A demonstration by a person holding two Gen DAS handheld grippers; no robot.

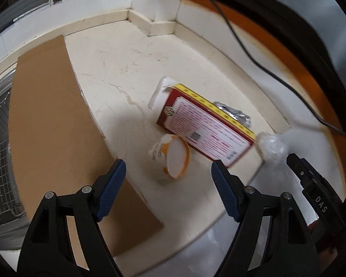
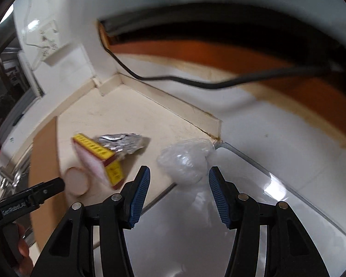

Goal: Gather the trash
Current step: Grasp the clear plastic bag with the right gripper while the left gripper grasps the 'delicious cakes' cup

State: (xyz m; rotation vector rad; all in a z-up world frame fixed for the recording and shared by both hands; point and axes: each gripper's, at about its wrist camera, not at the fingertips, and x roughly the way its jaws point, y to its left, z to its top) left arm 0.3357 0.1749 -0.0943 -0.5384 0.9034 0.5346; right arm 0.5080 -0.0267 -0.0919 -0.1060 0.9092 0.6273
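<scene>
Trash lies on a cream stone counter (image 1: 117, 73). A white paper cup with an orange rim (image 1: 176, 159) lies on its side, just ahead of my open left gripper (image 1: 168, 169) and in line with the gap between its jaws. Behind the cup lies a red and yellow carton (image 1: 203, 124) with crumpled foil (image 1: 233, 113) beyond it. A clear plastic wad (image 2: 186, 159) sits at the counter's edge, just past the fingertips of my open right gripper (image 2: 179, 173); its pads do not press it. The right view also shows the carton (image 2: 99, 159), the foil (image 2: 122, 143) and the cup (image 2: 77, 180).
A brown cardboard sheet (image 1: 53, 127) covers the counter's left part, beside a steel sink with a wire rack (image 1: 0, 150). A black cable (image 2: 196, 80) runs along the white wall with its orange trim. A glossy white surface (image 2: 276, 166) adjoins the counter on the right.
</scene>
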